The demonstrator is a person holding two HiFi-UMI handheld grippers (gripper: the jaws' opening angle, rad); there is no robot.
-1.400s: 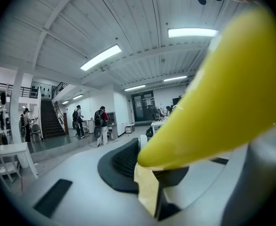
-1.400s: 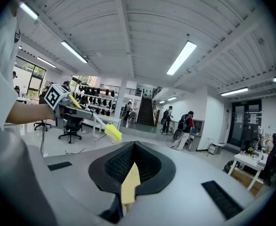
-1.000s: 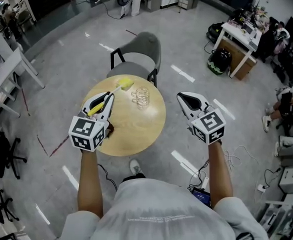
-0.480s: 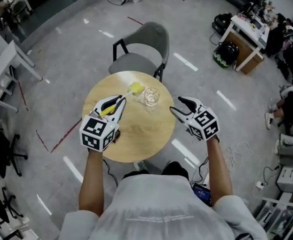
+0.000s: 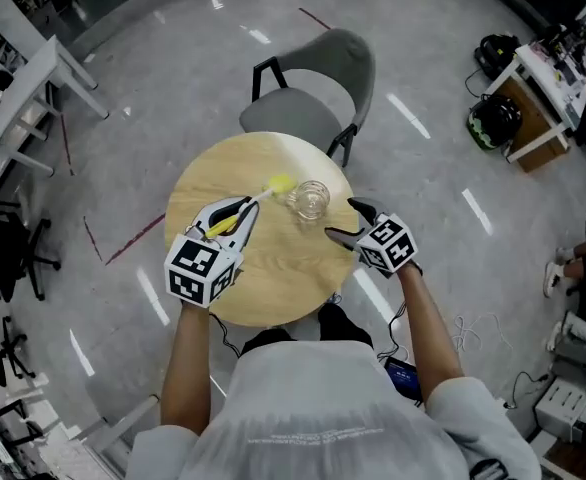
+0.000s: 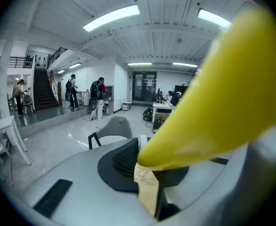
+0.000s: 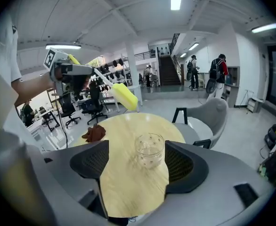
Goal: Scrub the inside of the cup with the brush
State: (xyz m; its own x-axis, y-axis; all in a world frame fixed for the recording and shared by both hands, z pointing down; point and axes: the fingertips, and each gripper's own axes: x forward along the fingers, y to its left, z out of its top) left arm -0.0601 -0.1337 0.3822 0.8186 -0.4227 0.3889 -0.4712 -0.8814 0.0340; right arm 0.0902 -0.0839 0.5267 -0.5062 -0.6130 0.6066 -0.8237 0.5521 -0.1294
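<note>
**Cup** (image 5: 311, 200): clear glass, upright, mouth up, on the round wooden desk (image 5: 263, 283) towards its far edge. All places below are given from the cup. It stands free and unheld, so a brush can enter from above.

**Brush** (image 5: 273, 188): yellow handle, thin pale neck, yellow sponge head. The head hangs in the air just left of the cup, above its rim and not yet inside. It is gripped at the handle end, which leaves the whole head free to go down into the glass.

**Left tool** (image 5: 241, 211): left of the cup, clamped on the brush handle. The handle fills most of the left gripper view.

**Right tool** (image 5: 341, 220): just right of the cup and nearer the person. Its jaws are spread wide and have just been opening. The cup shows in the gap between the pads, closer to the right-hand one, and neither pad presses on it. Whether the glass sits inside the tips or just ahead of them is not clear. Judged purpose: to close on the cup and steady it against the push of scrubbing.

**Chair** (image 5: 323, 78): grey, beyond the cup, drawn up to the desk's far edge. It has no part in the task.

**Brown rag** (image 7: 93, 134): crumpled on the desk, left of the cup. It shows only in the right gripper view.
</note>
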